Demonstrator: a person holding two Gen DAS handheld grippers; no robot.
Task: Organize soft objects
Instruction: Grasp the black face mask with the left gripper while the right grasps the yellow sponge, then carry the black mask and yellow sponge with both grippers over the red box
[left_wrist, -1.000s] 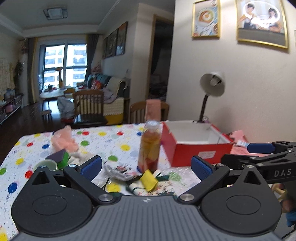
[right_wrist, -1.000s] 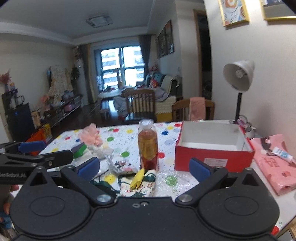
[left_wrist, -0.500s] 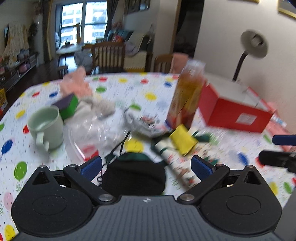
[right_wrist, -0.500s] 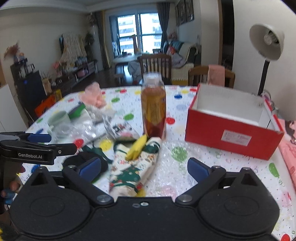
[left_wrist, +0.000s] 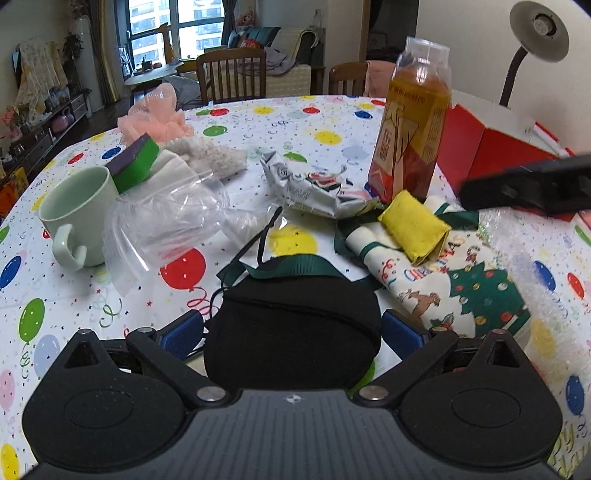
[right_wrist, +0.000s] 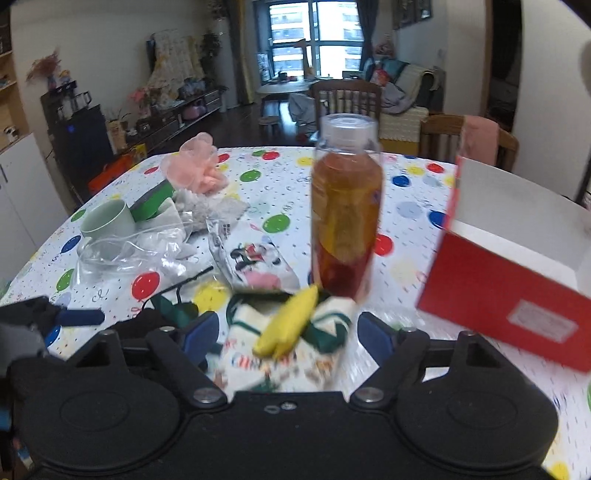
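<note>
Right now both grippers are low over the clutter at the near side of the table (left_wrist: 88, 306). The left gripper (left_wrist: 291, 334) straddles the black pouch (left_wrist: 291, 328), blue pads just beside its flanks but not visibly pressing, so I'd call it released. The right gripper (right_wrist: 284, 332) has its jaws just narrowing around the Christmas cloth (right_wrist: 280, 354) and the yellow roll (right_wrist: 288, 325) lying on it; the pads stand clear of the fabric, nothing grasped yet.

What worries me is the bottle (right_wrist: 345, 206), upright and touching the far end of that cloth. I'd guess a quick pull on the cloth could tip it, and the roll, resting loose on top, may slide off. The pouch's green strap (left_wrist: 291, 266) and black cord (left_wrist: 255, 251) trail toward the plastic bag (left_wrist: 162, 225) and wrapper (left_wrist: 314, 188); lifting the pouch could drag those, perhaps nudging the mug (left_wrist: 74, 218).

For room: the red box (right_wrist: 506, 273) sits open to the right, with a bare strip of table before it. The two grippers are near each other, so crossing paths looks tight. Far side of the table is free beyond the pink puff (right_wrist: 195, 170).
</note>
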